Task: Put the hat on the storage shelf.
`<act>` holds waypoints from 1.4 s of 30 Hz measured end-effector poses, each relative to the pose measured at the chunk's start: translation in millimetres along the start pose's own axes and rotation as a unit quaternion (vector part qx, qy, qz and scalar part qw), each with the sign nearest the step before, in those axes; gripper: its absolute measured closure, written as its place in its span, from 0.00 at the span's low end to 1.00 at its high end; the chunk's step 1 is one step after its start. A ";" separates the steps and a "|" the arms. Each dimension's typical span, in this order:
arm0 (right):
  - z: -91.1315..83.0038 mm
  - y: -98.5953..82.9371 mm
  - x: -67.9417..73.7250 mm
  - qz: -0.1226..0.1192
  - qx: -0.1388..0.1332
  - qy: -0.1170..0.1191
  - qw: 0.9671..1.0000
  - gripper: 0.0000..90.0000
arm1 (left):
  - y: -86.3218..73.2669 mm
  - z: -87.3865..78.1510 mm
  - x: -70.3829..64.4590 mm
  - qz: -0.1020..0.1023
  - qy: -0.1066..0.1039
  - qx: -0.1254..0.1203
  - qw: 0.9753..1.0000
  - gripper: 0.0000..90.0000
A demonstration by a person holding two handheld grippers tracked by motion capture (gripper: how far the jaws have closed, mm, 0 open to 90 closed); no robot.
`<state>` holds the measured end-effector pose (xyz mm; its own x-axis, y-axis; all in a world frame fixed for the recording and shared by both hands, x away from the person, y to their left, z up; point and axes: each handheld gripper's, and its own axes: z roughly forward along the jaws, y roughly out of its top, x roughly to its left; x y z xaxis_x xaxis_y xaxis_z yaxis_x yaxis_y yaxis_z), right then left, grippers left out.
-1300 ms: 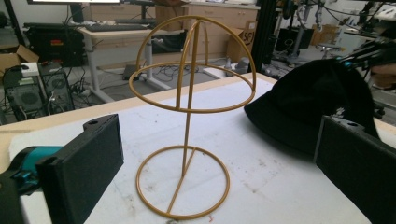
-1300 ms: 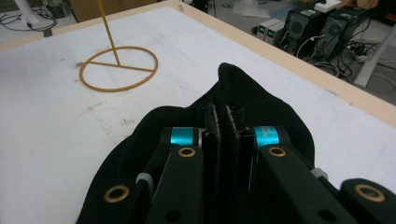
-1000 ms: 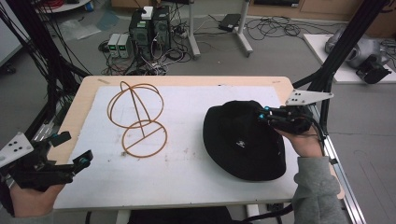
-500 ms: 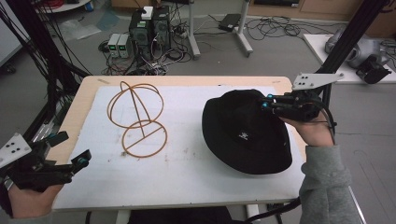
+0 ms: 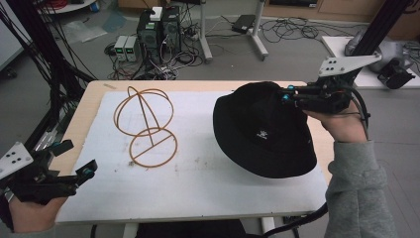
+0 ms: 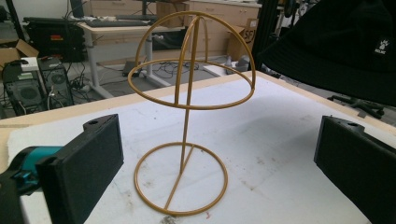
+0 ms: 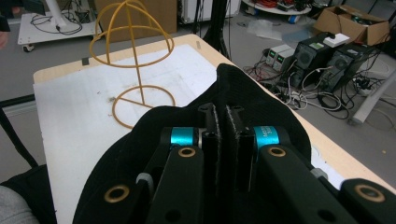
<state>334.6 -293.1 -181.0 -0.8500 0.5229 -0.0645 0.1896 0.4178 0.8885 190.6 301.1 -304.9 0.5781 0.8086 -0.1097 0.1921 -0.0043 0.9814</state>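
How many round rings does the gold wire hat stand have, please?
2 full rings: the base ring flat on the table, and the upper ring atop the stem, with arches crossing over it. The black hat hangs apart from it.

Black fabric bucket hat (image 5: pixel 262 131), small white logo on the front. Golden-tan wire dome hat stand (image 5: pixel 145 126). White mat over the light wooden table (image 5: pixel 89 94). Black two-jaw right gripper (image 5: pixel 287 94) (teal accents), black left gripper (image 5: pixel 77 158) likewise; grey sleeve (image 5: pixel 361 193).

A white sheet (image 5: pixel 208 178) covers the wooden table (image 5: pixel 208 84). Behind it, two black computer towers (image 5: pixel 158 27) stand on the grey floor beside small pale boxes (image 5: pixel 126 48), amid tangled cables (image 5: pixel 292 27). A cardboard box (image 7: pixel 355 18) sits farther off.
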 end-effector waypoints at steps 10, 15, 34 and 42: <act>-1.3 22.5 -6.5 -0.023 -0.009 0.003 1.000 0.96 | 2.4 3.3 -8.5 0.013 -0.003 0.006 1.000 0.02; -3.2 34.0 -7.8 -0.024 -0.013 0.006 1.000 0.96 | 0.4 4.1 -8.8 0.013 -0.002 0.009 1.000 0.02; -22.2 77.8 -3.8 -0.042 -0.018 0.019 0.999 0.96 | -2.5 2.8 -11.7 0.017 0.000 0.016 1.000 0.02; -15.0 84.8 -0.3 -0.048 -0.018 0.023 0.998 0.96 | -3.1 2.7 -11.5 0.016 0.001 0.015 1.000 0.02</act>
<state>343.6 -268.9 -98.9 -0.8853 0.4466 -0.1293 0.0900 0.4374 0.8948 185.5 290.2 -307.1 0.5825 0.8090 -0.0785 0.1980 -0.0476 0.9790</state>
